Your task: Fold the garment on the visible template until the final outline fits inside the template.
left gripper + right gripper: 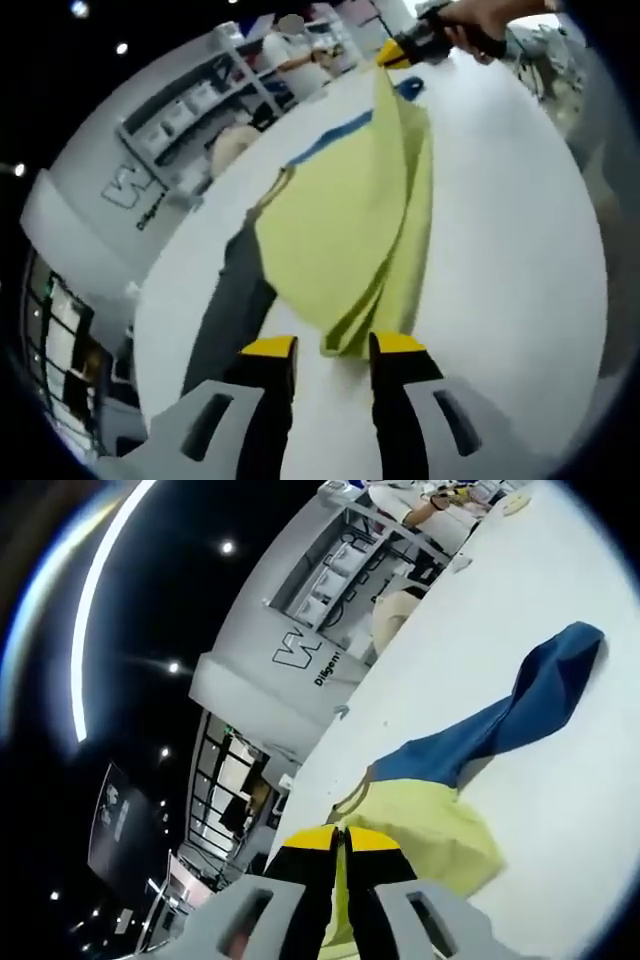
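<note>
The left gripper (333, 346), jaws apart just beside the hem, is facing a yellow garment (350, 230) stretching lengthwise toward the frame's top, where the right gripper (398, 52) is pinching its far end, jaws closed on yellow cloth (420, 830) over the white table (560, 810).

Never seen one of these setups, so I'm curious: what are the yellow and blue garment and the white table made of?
The garment looks like soft, thin, matte knit fabric: it drapes and folds in loose layers where the right gripper pinches it. The table looks like a smooth, hard white surface, perhaps laminate or a stretched covering; I cannot tell which.
</note>
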Action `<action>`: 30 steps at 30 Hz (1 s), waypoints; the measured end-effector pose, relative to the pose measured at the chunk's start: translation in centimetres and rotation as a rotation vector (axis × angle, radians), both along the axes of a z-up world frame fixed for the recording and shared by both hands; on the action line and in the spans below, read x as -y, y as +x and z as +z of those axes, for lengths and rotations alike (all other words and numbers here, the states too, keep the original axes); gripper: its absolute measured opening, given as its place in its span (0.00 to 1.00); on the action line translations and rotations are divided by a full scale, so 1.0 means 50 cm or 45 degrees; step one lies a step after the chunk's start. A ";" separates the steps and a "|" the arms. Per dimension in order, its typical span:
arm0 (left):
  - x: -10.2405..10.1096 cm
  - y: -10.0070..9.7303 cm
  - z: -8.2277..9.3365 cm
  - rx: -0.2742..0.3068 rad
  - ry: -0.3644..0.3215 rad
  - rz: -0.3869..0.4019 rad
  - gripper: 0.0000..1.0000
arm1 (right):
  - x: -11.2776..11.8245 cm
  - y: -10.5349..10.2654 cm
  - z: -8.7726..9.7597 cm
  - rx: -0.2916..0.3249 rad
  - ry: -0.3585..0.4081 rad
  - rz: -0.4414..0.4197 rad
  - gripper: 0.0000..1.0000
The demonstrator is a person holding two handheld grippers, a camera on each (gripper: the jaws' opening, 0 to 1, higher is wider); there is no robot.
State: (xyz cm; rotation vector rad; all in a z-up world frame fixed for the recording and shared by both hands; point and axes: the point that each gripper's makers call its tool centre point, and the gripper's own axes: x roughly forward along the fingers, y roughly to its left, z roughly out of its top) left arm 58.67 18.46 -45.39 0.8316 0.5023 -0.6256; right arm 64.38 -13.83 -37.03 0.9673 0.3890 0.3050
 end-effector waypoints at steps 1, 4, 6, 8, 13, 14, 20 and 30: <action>-0.005 0.005 -0.002 0.008 0.026 -0.003 0.24 | 0.000 -0.001 0.000 0.000 0.001 0.001 0.00; -0.007 0.010 -0.003 0.009 0.037 -0.005 0.17 | 0.000 -0.002 -0.002 -0.003 -0.003 0.002 0.00; -0.005 0.011 -0.004 0.003 0.038 -0.010 0.10 | 0.001 -0.003 -0.003 -0.005 -0.005 0.002 0.00; -0.001 0.008 -0.001 -0.001 0.036 -0.016 0.09 | 0.002 -0.007 -0.003 -0.005 -0.007 0.002 0.00; 0.005 -0.001 0.018 0.011 -0.044 -0.013 0.08 | 0.009 -0.027 -0.003 -0.009 -0.026 0.014 0.00; 0.007 -0.004 0.023 0.016 -0.058 -0.016 0.08 | 0.010 -0.031 -0.003 -0.009 -0.033 0.018 0.00; 0.007 -0.063 0.044 -0.042 -0.171 -0.053 0.08 | 0.027 -0.124 0.010 -0.030 -0.019 0.049 0.00; 0.062 -0.173 0.106 -0.232 -0.545 -0.066 0.06 | 0.066 -0.275 -0.041 -0.142 -0.110 0.103 0.00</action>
